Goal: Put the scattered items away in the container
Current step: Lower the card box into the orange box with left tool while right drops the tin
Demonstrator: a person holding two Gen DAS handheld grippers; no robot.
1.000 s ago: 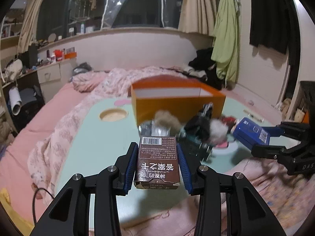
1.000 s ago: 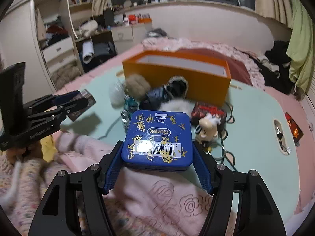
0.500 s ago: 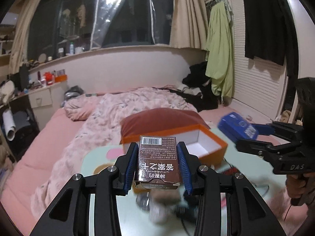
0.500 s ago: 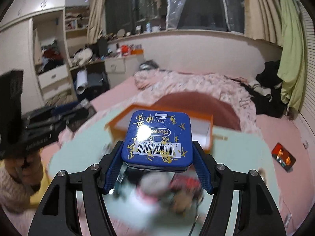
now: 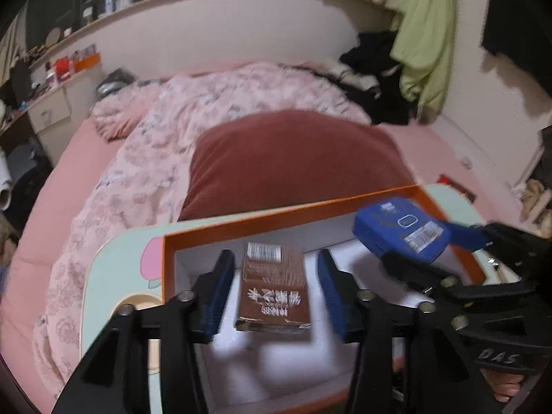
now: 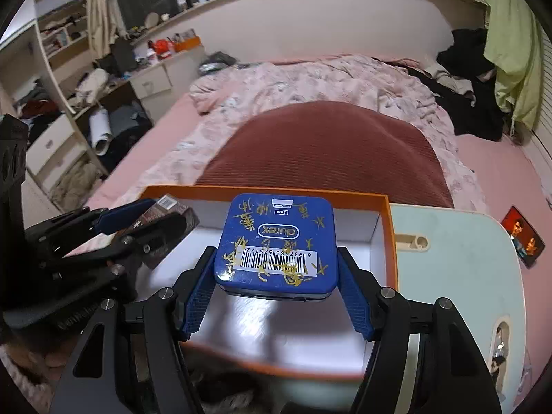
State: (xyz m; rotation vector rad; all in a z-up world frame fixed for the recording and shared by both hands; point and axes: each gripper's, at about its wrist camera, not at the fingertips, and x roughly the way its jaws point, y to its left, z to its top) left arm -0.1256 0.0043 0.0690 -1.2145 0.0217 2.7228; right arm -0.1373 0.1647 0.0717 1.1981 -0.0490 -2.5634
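- The left tool (image 5: 274, 286) hangs over the orange box (image 5: 276, 219), its fingers spread with gaps on both sides of the brown packet (image 5: 274, 288).
- The brown packet sits between those fingers, inside the box's outline; whether it rests on the white floor I cannot tell.
- The right tool (image 6: 276, 276) pinches the blue tin (image 6: 276, 241) flat, barcode up, over the box's open top.
- The box stands on the pale green tabletop (image 6: 448, 258), with a dark red cushion (image 6: 327, 151) on the bed just behind.
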